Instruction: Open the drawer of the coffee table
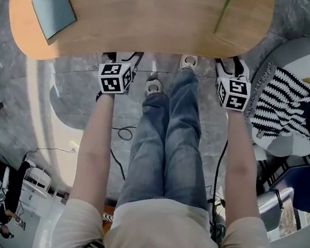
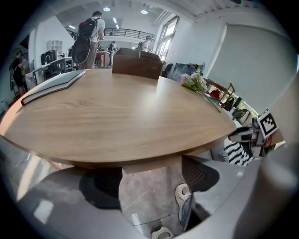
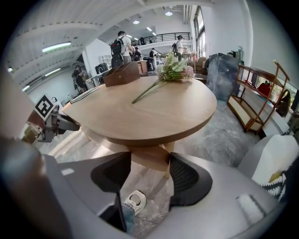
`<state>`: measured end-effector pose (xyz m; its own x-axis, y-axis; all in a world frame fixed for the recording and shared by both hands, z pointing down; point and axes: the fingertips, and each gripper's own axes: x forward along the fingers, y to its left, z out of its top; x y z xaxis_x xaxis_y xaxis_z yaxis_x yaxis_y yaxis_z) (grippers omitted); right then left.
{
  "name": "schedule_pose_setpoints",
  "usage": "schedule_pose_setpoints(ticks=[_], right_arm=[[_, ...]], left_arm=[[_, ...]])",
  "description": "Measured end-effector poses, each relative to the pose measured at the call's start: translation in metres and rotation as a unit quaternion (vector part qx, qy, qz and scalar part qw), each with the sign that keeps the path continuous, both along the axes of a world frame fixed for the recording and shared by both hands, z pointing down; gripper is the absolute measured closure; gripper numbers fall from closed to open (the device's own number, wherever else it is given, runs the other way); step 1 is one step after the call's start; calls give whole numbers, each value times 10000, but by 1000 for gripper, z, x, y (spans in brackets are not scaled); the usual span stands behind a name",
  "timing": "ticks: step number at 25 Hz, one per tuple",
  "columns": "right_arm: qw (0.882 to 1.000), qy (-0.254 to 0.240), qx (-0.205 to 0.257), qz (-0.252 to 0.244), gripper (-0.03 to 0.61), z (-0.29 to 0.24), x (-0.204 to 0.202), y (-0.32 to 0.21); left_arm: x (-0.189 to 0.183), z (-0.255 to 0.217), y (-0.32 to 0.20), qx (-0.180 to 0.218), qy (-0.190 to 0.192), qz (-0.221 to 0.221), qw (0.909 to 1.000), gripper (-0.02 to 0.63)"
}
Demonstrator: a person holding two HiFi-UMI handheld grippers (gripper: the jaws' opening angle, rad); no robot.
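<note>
My left claw [image 1: 120,60] and right claw [image 1: 232,66] gape empty before the wooden drawer [image 3: 148,156] under the counter [image 1: 161,20]: rigid, likely light; I'd pinch its lower edge.

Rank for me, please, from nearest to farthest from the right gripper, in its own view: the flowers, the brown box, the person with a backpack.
1. Flowers, lying on the tabletop, centre-right.
2. Brown box, at the table's far left edge.
3. Person with a backpack, standing beyond the table.
</note>
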<state>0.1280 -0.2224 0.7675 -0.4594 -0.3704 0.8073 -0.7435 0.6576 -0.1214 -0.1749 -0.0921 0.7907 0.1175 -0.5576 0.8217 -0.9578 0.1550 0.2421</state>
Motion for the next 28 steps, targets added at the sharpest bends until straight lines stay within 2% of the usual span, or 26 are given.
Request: schedule_pose_setpoints(ticks=[15,28], right_arm=[[9996,225,-141,86,325,0,7,16],[9989,361,-292,102,325,1,28,61]], left_arm=[[8,-2,21,-247,80,-44,9997,221],[29,1,67,-512,105,-53,9986,222]])
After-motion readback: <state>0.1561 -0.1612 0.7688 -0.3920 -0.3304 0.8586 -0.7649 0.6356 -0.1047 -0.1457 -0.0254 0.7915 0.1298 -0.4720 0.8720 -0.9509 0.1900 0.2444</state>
